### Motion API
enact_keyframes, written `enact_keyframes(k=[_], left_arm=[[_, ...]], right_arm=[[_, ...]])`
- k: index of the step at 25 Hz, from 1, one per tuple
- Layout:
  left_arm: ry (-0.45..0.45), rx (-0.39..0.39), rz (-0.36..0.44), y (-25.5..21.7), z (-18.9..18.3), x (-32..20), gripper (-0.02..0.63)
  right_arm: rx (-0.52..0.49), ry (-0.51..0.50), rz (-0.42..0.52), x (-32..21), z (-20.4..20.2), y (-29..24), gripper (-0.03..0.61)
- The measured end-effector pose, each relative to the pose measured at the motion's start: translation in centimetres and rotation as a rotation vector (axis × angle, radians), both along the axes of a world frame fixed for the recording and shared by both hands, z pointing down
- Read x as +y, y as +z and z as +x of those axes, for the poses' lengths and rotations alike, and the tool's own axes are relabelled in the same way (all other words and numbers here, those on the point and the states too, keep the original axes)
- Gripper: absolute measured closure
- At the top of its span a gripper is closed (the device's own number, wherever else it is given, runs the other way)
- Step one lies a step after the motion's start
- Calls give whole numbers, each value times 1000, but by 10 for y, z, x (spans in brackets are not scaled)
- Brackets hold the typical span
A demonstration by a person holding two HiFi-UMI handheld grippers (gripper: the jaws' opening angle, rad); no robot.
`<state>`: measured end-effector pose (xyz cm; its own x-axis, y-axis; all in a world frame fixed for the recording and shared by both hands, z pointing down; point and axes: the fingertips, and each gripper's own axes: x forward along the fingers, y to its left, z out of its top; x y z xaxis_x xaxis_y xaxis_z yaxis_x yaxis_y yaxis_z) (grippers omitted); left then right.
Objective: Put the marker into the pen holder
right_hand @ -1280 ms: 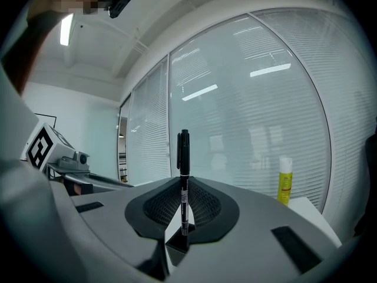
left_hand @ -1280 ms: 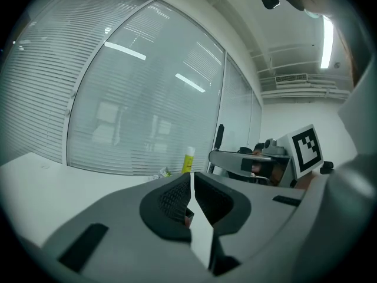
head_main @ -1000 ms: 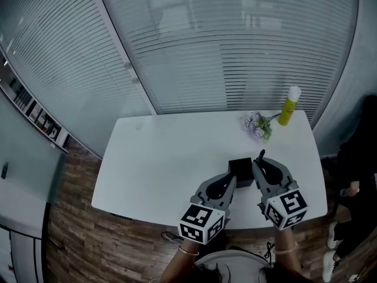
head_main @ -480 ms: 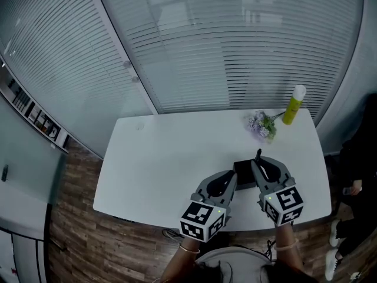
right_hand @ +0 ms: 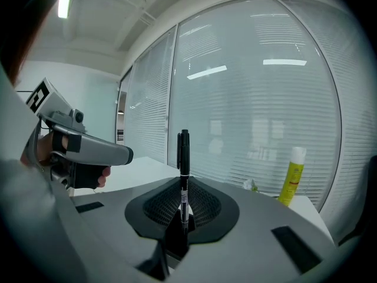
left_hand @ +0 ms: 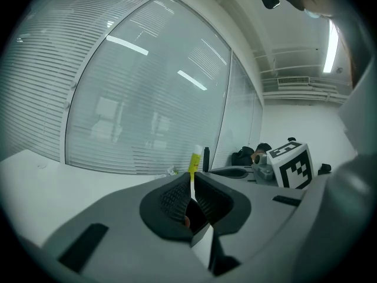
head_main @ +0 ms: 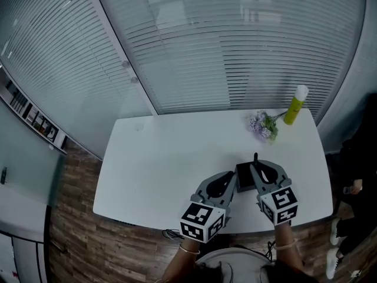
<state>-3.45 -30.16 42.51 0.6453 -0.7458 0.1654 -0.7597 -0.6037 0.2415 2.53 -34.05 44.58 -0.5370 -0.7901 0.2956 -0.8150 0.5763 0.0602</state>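
Note:
A black box-shaped pen holder (head_main: pixel 244 176) stands on the white table (head_main: pixel 159 158) near its front edge, between my two grippers. My right gripper (head_main: pixel 257 167) is shut on a black marker (right_hand: pixel 184 153), which stands upright between the jaws with its cap up. In the head view the marker (head_main: pixel 255 158) rises just beside the holder's right side. My left gripper (head_main: pixel 230 180) rests at the holder's left side. In its own view the left gripper (left_hand: pixel 192 188) has its jaws pressed nearly together with nothing between them.
A yellow bottle with a white cap (head_main: pixel 294 105) stands at the table's far right corner, with a small bunch of flowers (head_main: pixel 262 124) lying next to it. A person in dark clothes (head_main: pixel 357 175) sits off the table's right edge. Window blinds run behind the table.
My right gripper has shifted left with the marker, closing in on the pen holder's right side. The left gripper has hardly moved.

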Motion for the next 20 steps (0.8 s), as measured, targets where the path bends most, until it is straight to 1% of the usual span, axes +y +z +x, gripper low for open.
enact_keyframes(k=[12,20], left_arm=[[3,8,-24,5,-8,-10,578],[1,10,-39,14,-10,-17,578]], right_arm=[[63,-2,-83,-9,-7,28,518],[110,-18,-157,-14,-9,53,518]])
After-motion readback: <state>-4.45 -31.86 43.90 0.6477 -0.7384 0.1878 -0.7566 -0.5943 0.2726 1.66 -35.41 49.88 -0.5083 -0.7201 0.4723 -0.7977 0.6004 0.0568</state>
